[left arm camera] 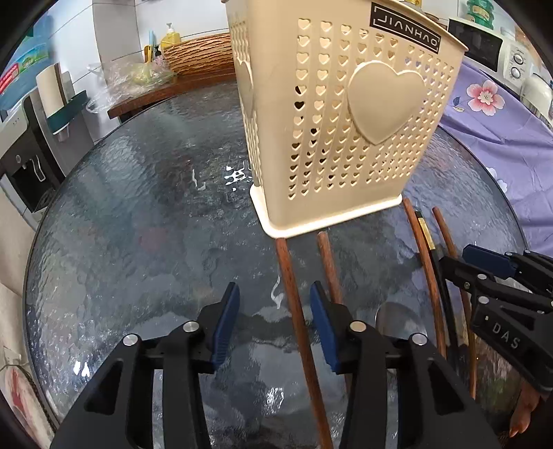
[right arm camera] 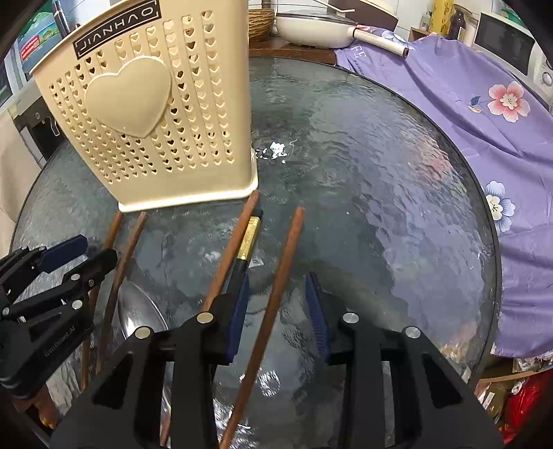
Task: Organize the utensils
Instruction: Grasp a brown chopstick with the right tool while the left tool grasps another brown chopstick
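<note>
A cream perforated utensil holder (left arm camera: 338,114) with a heart stands upright on the round glass table (left arm camera: 138,224); it also shows in the right wrist view (right arm camera: 152,114). Several brown wooden chopsticks lie in front of it. My left gripper (left arm camera: 274,324) is open, with one brown chopstick (left arm camera: 297,311) lying between its fingers on the glass. My right gripper (right arm camera: 278,317) is open, with another brown chopstick (right arm camera: 273,297) between its fingers. A black chopstick with a gold band (right arm camera: 250,238) and a metal spoon (right arm camera: 138,311) lie between the two grippers.
A purple floral cloth (right arm camera: 466,103) covers the right side beyond the table. A white pan (right arm camera: 311,31) and wicker basket (left arm camera: 197,55) sit on a wooden counter behind. A water dispenser (left arm camera: 27,165) stands left. A microwave (right arm camera: 508,45) is at the far right.
</note>
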{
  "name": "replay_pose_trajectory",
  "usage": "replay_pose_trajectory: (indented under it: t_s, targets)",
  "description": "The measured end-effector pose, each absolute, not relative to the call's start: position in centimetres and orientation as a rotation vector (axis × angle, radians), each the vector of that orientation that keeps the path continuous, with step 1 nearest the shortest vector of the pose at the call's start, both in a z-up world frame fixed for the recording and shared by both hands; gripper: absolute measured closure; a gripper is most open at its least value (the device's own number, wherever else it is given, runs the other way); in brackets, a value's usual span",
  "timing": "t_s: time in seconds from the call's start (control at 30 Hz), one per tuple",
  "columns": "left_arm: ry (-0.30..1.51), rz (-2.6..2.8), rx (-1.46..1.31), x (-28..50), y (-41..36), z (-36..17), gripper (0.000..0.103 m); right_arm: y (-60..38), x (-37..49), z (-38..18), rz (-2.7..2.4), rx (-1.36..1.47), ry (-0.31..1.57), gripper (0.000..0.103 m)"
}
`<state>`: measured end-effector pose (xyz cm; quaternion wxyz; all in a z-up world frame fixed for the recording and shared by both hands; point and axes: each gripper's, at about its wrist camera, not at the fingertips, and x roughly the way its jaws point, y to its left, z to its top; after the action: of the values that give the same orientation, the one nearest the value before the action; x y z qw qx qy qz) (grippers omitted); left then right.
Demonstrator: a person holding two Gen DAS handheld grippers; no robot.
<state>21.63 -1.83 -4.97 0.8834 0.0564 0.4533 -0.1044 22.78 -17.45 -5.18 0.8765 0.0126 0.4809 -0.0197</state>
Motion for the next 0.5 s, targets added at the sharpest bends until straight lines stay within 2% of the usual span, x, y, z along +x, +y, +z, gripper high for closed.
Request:
replay_pose_trajectory:
  t_s: [0.1, 0.37, 0.5]
  targets:
    - [0.944, -0.214, 0.116, 22.0, -2.0, -5.0, 0.068, -17.4, 23.2, -5.2, -0.043, 0.028, 1.000, 0.071]
    - [0.950, -0.214, 0.138, 22.9, -2.9, -4.7, 0.086, -16.5, 24.3, -5.1, -0.032, 0.008, 1.005, 0.088]
    - [0.950, -0.216, 0.141, 22.8, -2.9, -4.7, 0.093, -16.5, 24.9, -5.1, -0.024, 0.001, 1.002, 0.092]
